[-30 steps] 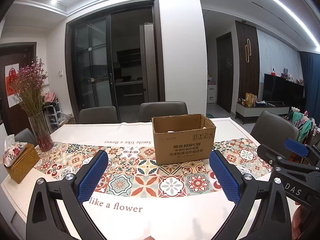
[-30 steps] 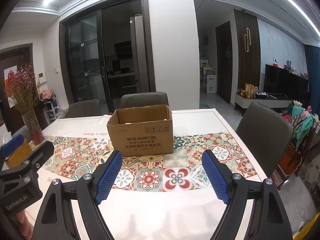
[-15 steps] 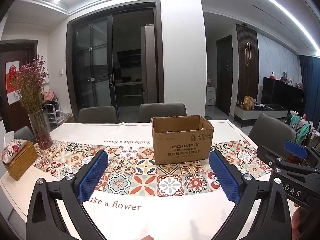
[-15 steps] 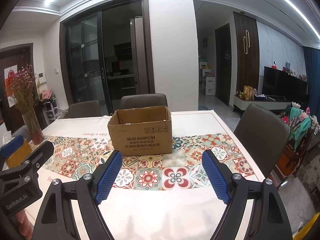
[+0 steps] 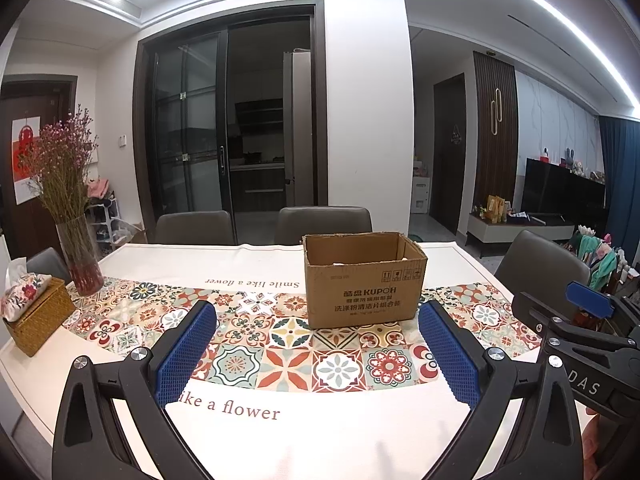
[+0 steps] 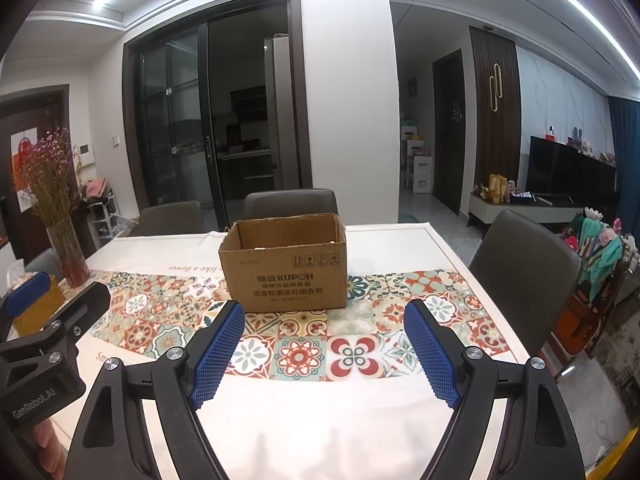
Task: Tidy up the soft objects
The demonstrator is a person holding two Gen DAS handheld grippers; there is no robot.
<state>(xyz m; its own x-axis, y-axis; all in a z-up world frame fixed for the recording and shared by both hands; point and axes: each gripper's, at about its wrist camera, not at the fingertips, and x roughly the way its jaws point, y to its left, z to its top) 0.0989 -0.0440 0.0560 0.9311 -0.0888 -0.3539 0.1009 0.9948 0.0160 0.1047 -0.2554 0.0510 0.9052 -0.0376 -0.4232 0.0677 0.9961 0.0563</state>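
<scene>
Both grippers, left [image 5: 318,354] & right [image 6: 324,350], hang w/ jaws wide apart, nothing btwn pads, above table [image 6: 320,420]. Cardboard box [image 6: 286,268] sits open-topped mid-table on tiled runner [image 5: 280,344], well ahead of fingertips.

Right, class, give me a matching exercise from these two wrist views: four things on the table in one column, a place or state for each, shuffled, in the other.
Things:
1. cardboard box
2. glass vase
3. tissue holder
4. right gripper

Descriptions:
A. woven, at the table's near left edge
B. jaws apart, nothing between
C. top open, on the patterned runner
D. holds dried pink flowers

Pairs: 1-C, 2-D, 3-A, 4-B
</scene>
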